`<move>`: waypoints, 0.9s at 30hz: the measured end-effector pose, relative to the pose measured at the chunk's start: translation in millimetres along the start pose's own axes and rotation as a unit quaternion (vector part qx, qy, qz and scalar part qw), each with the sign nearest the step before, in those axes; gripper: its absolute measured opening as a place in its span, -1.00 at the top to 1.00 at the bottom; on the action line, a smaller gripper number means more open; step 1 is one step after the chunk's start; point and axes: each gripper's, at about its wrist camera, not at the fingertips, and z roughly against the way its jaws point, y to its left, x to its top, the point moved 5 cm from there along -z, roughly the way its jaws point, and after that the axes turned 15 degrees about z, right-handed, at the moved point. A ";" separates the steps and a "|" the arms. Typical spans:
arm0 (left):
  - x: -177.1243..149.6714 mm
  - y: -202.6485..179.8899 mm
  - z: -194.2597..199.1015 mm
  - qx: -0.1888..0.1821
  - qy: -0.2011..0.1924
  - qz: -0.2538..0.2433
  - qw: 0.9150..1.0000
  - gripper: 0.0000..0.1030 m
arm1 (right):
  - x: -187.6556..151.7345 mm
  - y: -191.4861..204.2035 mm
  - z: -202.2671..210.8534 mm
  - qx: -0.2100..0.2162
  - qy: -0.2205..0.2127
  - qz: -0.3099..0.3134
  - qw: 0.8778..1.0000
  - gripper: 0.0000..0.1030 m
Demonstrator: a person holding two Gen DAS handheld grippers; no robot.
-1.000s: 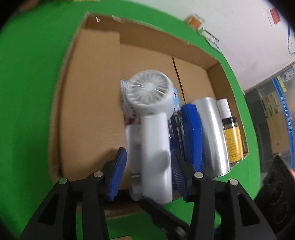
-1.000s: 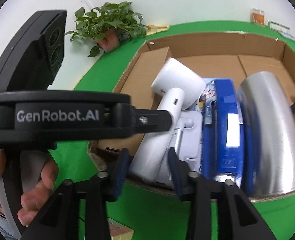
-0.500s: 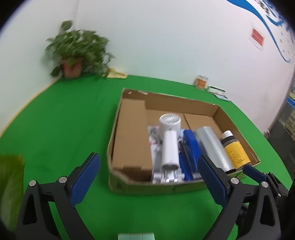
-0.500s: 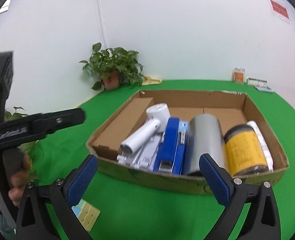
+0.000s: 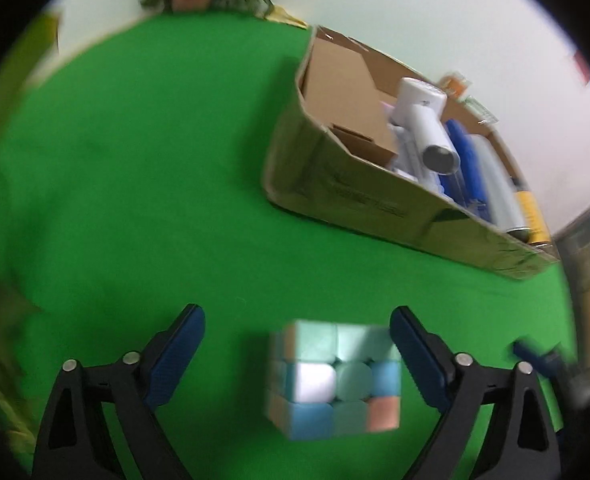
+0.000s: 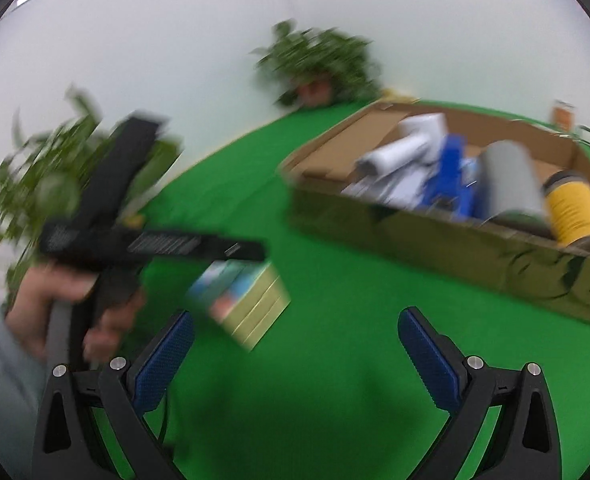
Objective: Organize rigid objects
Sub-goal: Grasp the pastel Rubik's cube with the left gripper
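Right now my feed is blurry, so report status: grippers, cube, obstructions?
Left gripper closing around puzzle cube, pads not touching. Right gripper open, empty, over green mat. Cardboard box behind cube, apart. Nothing blocking.

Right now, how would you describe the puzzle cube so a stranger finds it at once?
Start at the cardboard box on the green table. In front of its near wall, alone on the cloth, sits the puzzle cube. Only it has pastel squares: mint, blue, white, salmon.
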 end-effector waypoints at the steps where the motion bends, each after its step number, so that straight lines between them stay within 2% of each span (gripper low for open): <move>1: -4.0 0.7 -2.4 -0.019 0.016 0.009 1.000 -0.55 | -6.1 8.4 -1.4 0.010 0.007 0.011 1.000 -0.98; 2: -9.5 0.7 -7.8 -0.027 0.039 0.019 0.999 -0.34 | -10.8 12.7 -2.3 0.016 0.013 0.015 1.000 -0.98; 3: -15.3 0.0 -13.6 -0.023 0.056 0.022 0.998 -0.34 | -15.7 15.0 -2.7 0.020 0.018 0.014 1.000 -0.98; 6: -32.6 -12.8 -16.0 0.008 0.058 0.001 0.998 -0.33 | -32.4 16.5 0.9 0.035 0.032 0.002 0.999 -0.98; 7: -40.5 -21.0 -16.6 0.003 0.067 -0.003 0.998 -0.33 | -37.4 15.5 3.5 0.037 0.035 0.000 0.999 -0.98; 11: -82.5 -63.3 -23.7 -0.034 0.111 -0.015 0.993 -0.33 | -66.7 9.8 18.9 0.046 0.064 -0.004 0.997 -0.98; 14: -123.3 -103.9 -33.9 -0.082 0.166 -0.027 0.982 -0.33 | -89.8 0.5 31.2 0.028 0.081 -0.011 0.996 -0.97; 16: -143.4 -124.5 -37.7 -0.098 0.197 -0.042 0.975 -0.33 | -104.5 -10.0 48.3 0.021 0.076 -0.031 0.996 -0.96; 17: -150.3 -132.2 -38.0 -0.104 0.209 -0.050 0.971 -0.33 | -111.8 -16.4 56.5 0.004 0.078 -0.039 0.996 -0.96; 20: -159.7 -141.1 -32.9 -0.130 0.234 -0.058 0.962 -0.35 | -131.6 -25.1 76.9 -0.029 0.091 -0.034 0.995 -0.96; 24: -157.9 -130.6 -26.7 -0.136 0.246 -0.049 0.959 -0.35 | -142.4 -25.5 85.7 -0.044 0.092 -0.027 0.994 -0.89; 26: -159.2 -124.4 -28.8 -0.137 0.258 -0.040 0.956 -0.35 | -145.9 -25.6 81.8 -0.042 0.103 -0.024 0.993 -0.62; 27: -155.3 -125.4 -33.4 -0.140 0.258 -0.034 0.955 -0.35 | -145.2 -21.5 76.8 -0.036 0.107 -0.019 0.993 -0.56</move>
